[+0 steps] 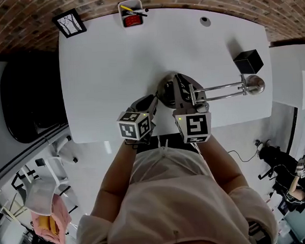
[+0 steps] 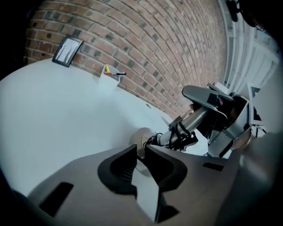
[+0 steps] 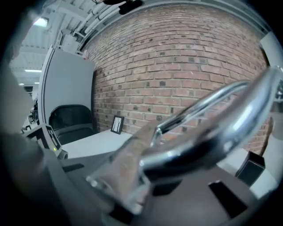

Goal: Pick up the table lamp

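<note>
The chrome table lamp lies near the front edge of the white table (image 1: 109,70): round base (image 1: 166,88), arm (image 1: 224,88) running right, head (image 1: 255,84). My right gripper (image 1: 180,87) is shut on the lamp's arm close to the base. In the right gripper view the shiny arm (image 3: 212,128) and its bracket fill the space over the jaws (image 3: 141,176). My left gripper (image 1: 154,99) sits just left of the base. In the left gripper view its tips (image 2: 140,150) stand almost together at the rim of the base (image 2: 144,137). Whether they pinch the rim, I cannot tell.
At the table's back stand a framed picture (image 1: 69,22) and a white pen holder (image 1: 131,14). A black cube (image 1: 248,61) rests at the right, near the lamp head. A small round grommet (image 1: 205,21) is at the back right. A black chair (image 1: 31,94) stands left of the table.
</note>
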The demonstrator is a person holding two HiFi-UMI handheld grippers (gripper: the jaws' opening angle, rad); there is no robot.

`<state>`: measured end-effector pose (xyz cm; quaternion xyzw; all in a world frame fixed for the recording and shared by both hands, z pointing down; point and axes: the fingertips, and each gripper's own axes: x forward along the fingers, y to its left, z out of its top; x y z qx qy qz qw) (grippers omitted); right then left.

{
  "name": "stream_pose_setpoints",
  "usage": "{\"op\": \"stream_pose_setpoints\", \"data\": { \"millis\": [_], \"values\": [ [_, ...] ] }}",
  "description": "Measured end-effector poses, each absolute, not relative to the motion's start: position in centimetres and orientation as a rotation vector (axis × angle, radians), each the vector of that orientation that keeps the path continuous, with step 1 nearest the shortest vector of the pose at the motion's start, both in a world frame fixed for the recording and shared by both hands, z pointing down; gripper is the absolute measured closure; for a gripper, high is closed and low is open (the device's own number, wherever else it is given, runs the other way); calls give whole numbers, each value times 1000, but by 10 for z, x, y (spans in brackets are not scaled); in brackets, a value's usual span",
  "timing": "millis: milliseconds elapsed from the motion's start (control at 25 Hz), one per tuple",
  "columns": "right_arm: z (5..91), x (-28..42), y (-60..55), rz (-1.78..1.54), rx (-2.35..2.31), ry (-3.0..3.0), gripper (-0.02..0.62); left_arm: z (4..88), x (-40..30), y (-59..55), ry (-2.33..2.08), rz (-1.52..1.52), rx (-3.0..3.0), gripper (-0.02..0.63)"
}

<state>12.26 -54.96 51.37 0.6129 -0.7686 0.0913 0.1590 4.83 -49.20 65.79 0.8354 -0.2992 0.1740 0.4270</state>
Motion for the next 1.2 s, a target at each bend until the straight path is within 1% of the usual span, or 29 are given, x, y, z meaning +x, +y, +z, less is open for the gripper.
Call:
{"op": "stream_pose_setpoints", "data": {
  "millis": [40, 120, 240, 560, 800, 1000, 1200],
  "values": [
    [514, 123, -550, 257, 1754, -2187, 558, 660, 51, -492, -746, 424, 2064, 545],
    [514, 123, -550, 258, 1757, -2175, 562, 667, 56, -490, -727, 410, 2007, 409],
    [514, 124, -550, 258, 1769, -2159, 566, 686, 62, -480, -684, 396, 1876, 373],
    [513, 130, -551, 274, 1785, -2129, 570, 689, 78, -476, -625, 265, 1813, 373],
    [508, 142, -547, 414, 1839, -2145, 571, 690, 84, -472, -529, 229, 1739, 374],
    [502, 133, -544, 361, 1784, -2164, 571, 688, 86, -467, -484, 210, 1711, 397],
    [491, 132, -547, 357, 1754, -2147, 571, 674, 89, -469, -418, 119, 1671, 423]
  ]
}}
